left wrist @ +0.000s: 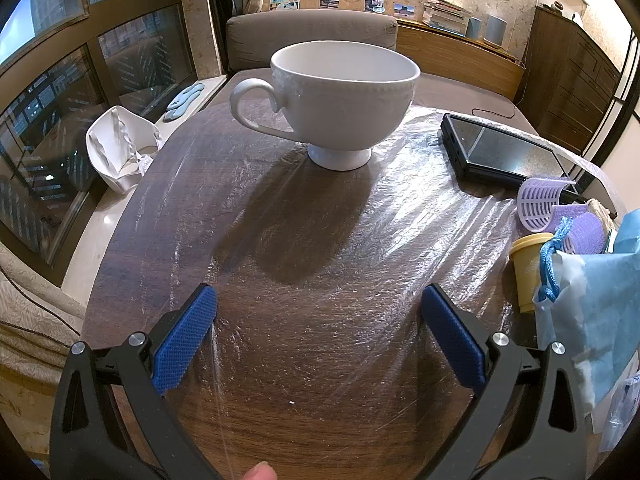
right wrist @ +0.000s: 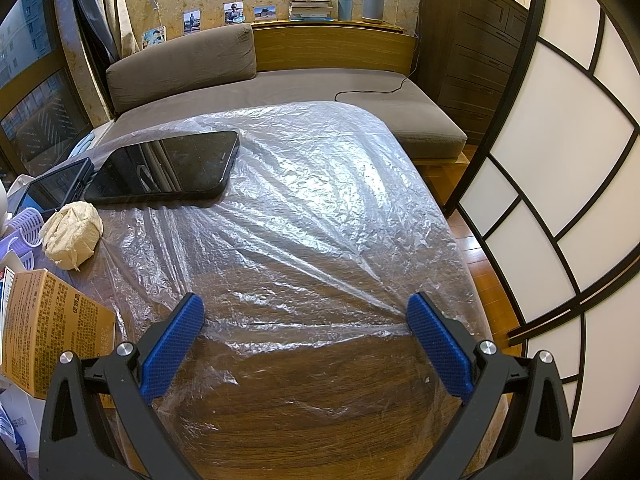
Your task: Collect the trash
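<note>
Both grippers hovered over the wooden bench (left wrist: pixel 168 216) under its clear plastic sheet (right wrist: pixel 320 200), the left gripper (left wrist: pixel 318 300) and the right gripper (right wrist: pixel 306 308) each with its two blue fingers spread wide and holding nothing. One white footed cup (left wrist: pixel 340 100) stood ahead of the left gripper, with one dark tablet (left wrist: pixel 496 148), two lilac hair rollers (left wrist: pixel 540 204), one yellow tub (left wrist: pixel 528 268) and a blue bag (left wrist: pixel 600 304) at its right. Left of the right gripper lay one crumpled paper wad (right wrist: pixel 72 232), just beside one black phone (right wrist: pixel 168 168), and one orange printed box (right wrist: pixel 56 320) nearer.
</note>
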Demonstrator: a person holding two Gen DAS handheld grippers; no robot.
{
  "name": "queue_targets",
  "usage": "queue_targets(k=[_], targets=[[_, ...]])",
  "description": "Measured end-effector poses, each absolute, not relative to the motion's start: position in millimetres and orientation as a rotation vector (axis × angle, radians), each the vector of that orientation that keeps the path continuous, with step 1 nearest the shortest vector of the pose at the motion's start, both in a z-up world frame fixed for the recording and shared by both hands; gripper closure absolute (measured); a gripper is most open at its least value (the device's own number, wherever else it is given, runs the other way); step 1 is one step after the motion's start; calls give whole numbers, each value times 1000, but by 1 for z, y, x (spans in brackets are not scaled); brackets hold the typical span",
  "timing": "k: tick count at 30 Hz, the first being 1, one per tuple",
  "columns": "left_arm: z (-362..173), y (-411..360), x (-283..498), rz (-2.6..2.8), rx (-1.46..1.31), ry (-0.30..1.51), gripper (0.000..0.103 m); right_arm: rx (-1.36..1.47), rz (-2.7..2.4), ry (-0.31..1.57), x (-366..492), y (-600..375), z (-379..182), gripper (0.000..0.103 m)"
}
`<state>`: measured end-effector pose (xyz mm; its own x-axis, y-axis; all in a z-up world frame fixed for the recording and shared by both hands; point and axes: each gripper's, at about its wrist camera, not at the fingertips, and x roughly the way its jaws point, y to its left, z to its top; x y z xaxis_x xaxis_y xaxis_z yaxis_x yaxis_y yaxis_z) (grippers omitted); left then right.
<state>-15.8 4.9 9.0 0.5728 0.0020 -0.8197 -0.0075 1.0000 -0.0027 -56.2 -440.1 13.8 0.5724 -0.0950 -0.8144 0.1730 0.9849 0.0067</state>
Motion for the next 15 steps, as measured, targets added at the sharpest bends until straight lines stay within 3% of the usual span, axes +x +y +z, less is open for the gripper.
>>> queue_targets(k=[15], targets=[[9, 5, -16, 5, -6, 962, 1, 90, -158, 949, -56, -440, 14, 4]])
